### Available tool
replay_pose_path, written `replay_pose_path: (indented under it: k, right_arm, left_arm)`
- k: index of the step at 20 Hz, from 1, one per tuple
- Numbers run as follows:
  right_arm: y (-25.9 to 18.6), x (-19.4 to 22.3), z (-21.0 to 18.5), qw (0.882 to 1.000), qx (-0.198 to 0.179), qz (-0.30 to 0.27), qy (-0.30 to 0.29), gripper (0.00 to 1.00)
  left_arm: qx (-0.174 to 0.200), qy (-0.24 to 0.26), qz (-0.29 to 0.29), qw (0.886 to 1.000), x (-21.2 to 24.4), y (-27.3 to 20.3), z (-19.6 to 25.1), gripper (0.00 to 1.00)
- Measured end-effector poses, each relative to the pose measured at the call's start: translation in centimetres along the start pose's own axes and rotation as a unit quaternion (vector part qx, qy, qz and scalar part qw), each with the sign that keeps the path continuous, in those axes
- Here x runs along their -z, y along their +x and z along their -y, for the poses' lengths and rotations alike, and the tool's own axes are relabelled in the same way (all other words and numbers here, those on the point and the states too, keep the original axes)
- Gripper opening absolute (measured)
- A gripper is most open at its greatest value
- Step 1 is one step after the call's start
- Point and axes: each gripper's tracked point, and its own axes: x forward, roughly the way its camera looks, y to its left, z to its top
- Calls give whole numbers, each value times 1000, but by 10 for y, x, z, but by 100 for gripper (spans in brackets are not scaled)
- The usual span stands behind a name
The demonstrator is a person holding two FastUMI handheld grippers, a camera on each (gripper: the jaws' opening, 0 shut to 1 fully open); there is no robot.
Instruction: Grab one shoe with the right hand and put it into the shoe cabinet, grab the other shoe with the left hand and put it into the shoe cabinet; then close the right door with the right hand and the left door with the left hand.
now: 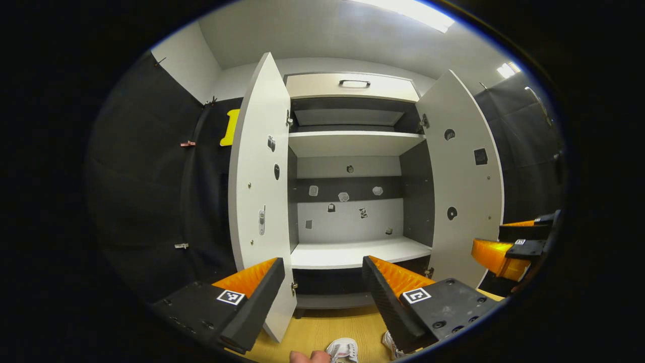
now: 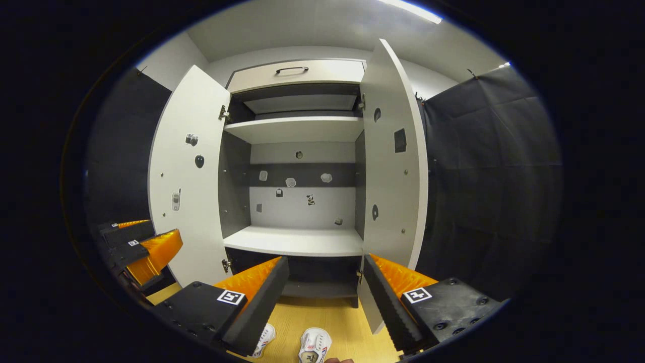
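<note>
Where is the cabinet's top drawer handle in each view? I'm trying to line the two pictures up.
Left gripper view: the drawer handle sits near the top, just right of centre, above the open shelves.
Right gripper view: the drawer handle sits near the top, left of centre.
Shared landmark: the white middle shelf between the two open doors.

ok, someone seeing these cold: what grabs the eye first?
The tall shoe cabinet dead ahead, both doors flung wide: left door, right door, shelves bare inside. Next, the two shoes side by side on the wood floor in front of it, low in the right gripper view. Both grippers hang open, holding nothing: right gripper, left gripper.
</note>
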Motion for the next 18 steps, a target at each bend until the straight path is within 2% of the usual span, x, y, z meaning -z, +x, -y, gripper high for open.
replay_pose_path:
  k: [9, 18]
  right_arm:
    - [-25, 122, -20, 993, -17, -119, 24, 98]
    - [-44, 256, -43, 968, -41, -243, 47, 97]
  left_arm:
    - [-18, 11, -1, 1000, 17, -8, -26, 97]
    - [-33, 22, -27, 999, 48, -19, -39, 97]
